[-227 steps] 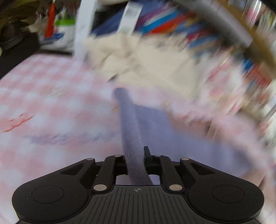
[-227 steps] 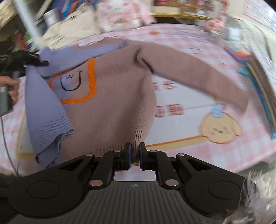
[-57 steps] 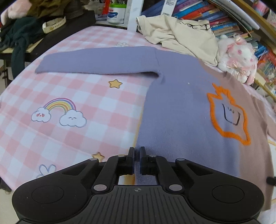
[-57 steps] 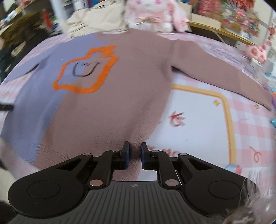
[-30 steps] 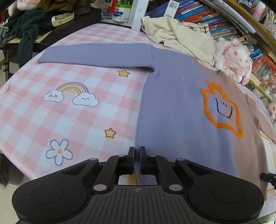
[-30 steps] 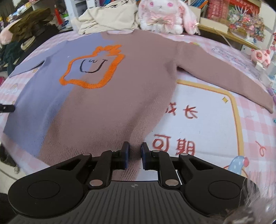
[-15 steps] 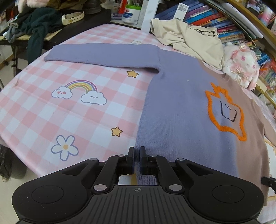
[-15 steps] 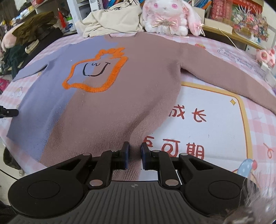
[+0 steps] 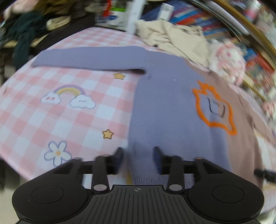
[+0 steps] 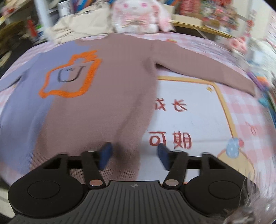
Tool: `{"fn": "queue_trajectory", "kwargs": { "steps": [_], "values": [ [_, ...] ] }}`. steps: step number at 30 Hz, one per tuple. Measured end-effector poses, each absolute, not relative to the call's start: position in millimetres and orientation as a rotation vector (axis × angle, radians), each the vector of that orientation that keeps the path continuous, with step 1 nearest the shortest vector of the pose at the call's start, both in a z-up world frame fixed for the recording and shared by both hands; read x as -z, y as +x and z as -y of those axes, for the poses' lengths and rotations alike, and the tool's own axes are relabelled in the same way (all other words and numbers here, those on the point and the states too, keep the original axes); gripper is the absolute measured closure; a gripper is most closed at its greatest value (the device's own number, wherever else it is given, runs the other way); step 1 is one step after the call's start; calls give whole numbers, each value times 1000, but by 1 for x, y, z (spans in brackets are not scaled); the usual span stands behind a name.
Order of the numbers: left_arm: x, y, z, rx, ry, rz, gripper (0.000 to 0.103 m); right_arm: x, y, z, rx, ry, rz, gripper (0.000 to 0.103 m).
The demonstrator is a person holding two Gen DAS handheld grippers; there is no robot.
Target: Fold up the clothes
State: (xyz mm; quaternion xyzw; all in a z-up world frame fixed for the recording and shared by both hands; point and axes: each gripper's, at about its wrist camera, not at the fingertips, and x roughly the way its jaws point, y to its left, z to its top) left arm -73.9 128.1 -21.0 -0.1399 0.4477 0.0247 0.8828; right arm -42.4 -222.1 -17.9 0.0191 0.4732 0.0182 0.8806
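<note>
A two-tone sweater (image 9: 169, 106), lilac on one half and brown on the other (image 10: 110, 96), lies flat and face up on the pink checked tablecloth (image 9: 51, 110), both sleeves spread out. An orange outlined patch (image 9: 213, 110) marks its chest. My left gripper (image 9: 138, 156) is open over the lilac hem corner. My right gripper (image 10: 134, 155) is open over the brown hem corner. Neither holds the cloth.
A cream garment (image 9: 179, 37) and a pink plush rabbit (image 10: 138, 15) lie beyond the collar. Bookshelves (image 9: 224, 22) stand behind. Dark clothes (image 9: 22, 36) hang at the far left. The table's near edge (image 9: 24, 170) runs just under both grippers.
Both grippers were shut on the sweater's hem corners; now both have opened and let the hem go. The sweater lies flat where it was pulled.
</note>
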Motion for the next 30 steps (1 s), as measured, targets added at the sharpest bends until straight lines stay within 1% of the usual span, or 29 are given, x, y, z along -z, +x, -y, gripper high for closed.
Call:
{"fn": "queue_trajectory", "kwargs": {
  "steps": [1, 2, 3, 4, 5, 7, 8, 13, 15, 17, 20, 25, 30],
  "values": [
    [17, -73, -128, -19, -264, -936, 54, 16, -46, 218, -5, 68, -976, 36],
    [13, -72, -129, 26, -235, -927, 48, 13, -49, 214, 26, 97, -965, 34],
    [7, -70, -130, 66, -199, -907, 43, 10, -52, 210, 57, 126, -954, 27],
    [3, -68, -133, 90, -161, -881, 33, 7, -57, 202, 77, 132, -930, 22],
    [-1, -66, -135, 106, -130, -861, 30, 3, -60, 192, 92, 124, -907, 22],
    [-5, -61, -142, 138, -88, -838, 29, -1, -67, 174, 118, 108, -874, 19],
    [-6, -58, -146, 156, -73, -836, 27, -2, -69, 166, 127, 103, -864, 16],
    [-1, -49, -162, 212, -13, -857, 24, -3, -81, 127, 167, 87, -835, 11],
    [-1, -47, -171, 221, 4, -853, 21, -1, -85, 114, 176, 87, -835, 9],
    [-2, -48, -183, 222, 8, -841, 13, -1, -85, 101, 169, 78, -831, 8],
    [-2, -46, -201, 196, 2, -827, 5, -4, -83, 80, 143, 46, -813, 6],
    [4, -37, -236, 127, -26, -804, 5, -8, -79, 50, 92, -7, -782, 4],
    [11, -28, -292, 5, -165, -762, 5, -11, -73, 32, 59, -72, -786, 4]
  ]
}}
